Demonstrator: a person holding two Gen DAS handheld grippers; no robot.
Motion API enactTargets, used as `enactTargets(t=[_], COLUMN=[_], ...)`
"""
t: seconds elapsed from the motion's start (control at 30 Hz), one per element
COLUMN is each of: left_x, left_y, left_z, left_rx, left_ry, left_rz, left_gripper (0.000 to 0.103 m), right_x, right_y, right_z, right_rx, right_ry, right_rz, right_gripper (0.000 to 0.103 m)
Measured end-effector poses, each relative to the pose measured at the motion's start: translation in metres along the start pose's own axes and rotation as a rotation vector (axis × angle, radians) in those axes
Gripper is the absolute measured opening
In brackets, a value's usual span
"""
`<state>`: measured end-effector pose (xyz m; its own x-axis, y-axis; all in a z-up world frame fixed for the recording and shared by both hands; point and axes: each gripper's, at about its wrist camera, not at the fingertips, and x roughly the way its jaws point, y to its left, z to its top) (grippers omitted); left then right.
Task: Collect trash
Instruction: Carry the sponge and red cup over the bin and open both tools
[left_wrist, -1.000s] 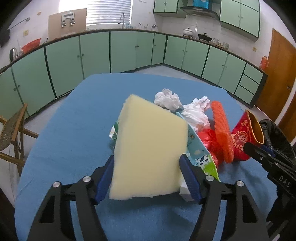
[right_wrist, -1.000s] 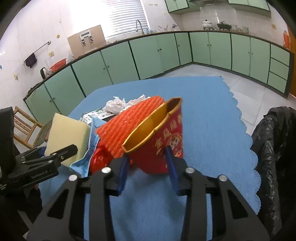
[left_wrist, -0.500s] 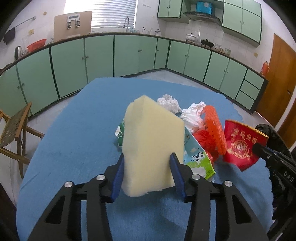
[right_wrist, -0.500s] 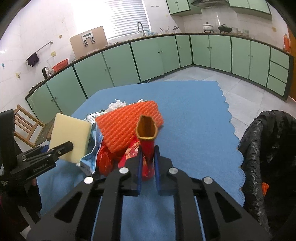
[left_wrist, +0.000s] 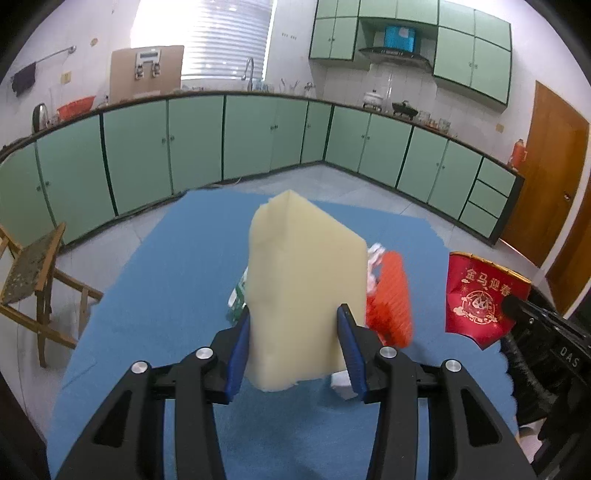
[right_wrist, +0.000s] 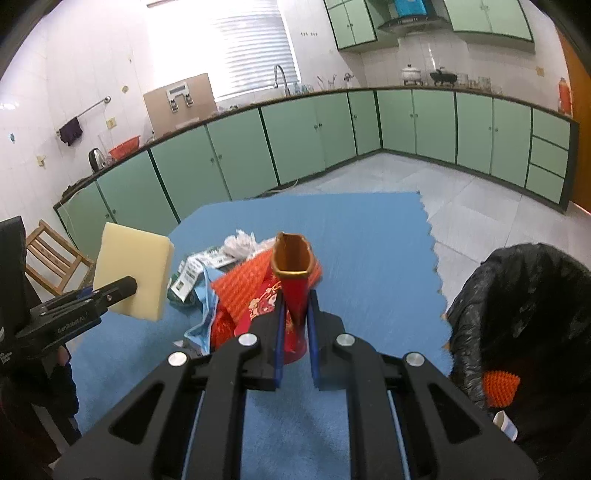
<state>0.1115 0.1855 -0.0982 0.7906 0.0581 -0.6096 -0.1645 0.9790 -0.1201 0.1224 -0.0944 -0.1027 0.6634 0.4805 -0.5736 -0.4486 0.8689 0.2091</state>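
Kitchen with green cabinets (left_wrist: 199, 147) along the walls; blue cloth-covered table (right_wrist: 369, 236) in the foreground, a wooden chair (left_wrist: 33, 269) off its left side.

Containers: black trash bag (right_wrist: 524, 306) stands open just off the table's right edge. Inside it, an orange foam-net piece (right_wrist: 498, 382) and a small white object (right_wrist: 505, 424); the deeper contents are lost in shadow.

Left gripper (left_wrist: 293, 345): jaws clamped on a pale yellow foam block (left_wrist: 303, 288), pads pressing into both sides, block clear of the table. Seen from the right wrist, the same block (right_wrist: 135, 271) hangs above the table's left part.

Right gripper (right_wrist: 295, 332): jaws together, squeezing a red paper cup (right_wrist: 293, 280) flat; gold-lined mouth faces up and away. From the left wrist, the cup (left_wrist: 480, 299) shows printed gold characters.

Remaining pile on the table: orange foam net (right_wrist: 243, 280), crumpled white tissue (right_wrist: 240, 243), a printed carton (right_wrist: 192, 271), a light-blue wrapper (right_wrist: 207, 295). Red plastic beneath the net is partly hidden; cannot identify it. In the left view the foam block covers most of the pile.
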Motion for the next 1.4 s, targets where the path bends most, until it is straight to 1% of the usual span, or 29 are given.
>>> enactTargets(t=[0.33,0.53,0.7,1.0,1.2,1.4], left_x=[-0.021,-0.024,-0.027,-0.028,-0.022,-0.013], left_y=[-0.035,-0.058,-0.08,-0.138,-0.191,-0.238], left_z=[0.024,0.032,0.032,0.037,0.032,0.026], left_rx=[0.047,0.078,0.104,0.16,0.213,0.258], left_ry=[-0.059,-0.077,-0.091,-0.1,-0.086,-0.066], left_rz=[-0.065,-0.108,-0.157,-0.263,-0.351,-0.415], left_gripper=[0.045,0.045,0.045,0.045,0.045,0.045], right_x=[-0.042,-0.066,-0.084,-0.123,-0.149,-0.168], right_y=[-0.007,-0.018,-0.034,-0.082,-0.12,-0.166], right_z=[0.019,0.028,0.028,0.022,0.012,-0.006], right_rx=[-0.01,-0.007,0.01,0.055,0.084,0.125], right_ry=[-0.086,-0.124,-0.147,-0.178,-0.194,-0.183], right_rz=[0.0,-0.033,-0.073,-0.183,-0.264,-0.34], right_gripper=[0.01,0.01,0.01,0.01,0.01,0.01])
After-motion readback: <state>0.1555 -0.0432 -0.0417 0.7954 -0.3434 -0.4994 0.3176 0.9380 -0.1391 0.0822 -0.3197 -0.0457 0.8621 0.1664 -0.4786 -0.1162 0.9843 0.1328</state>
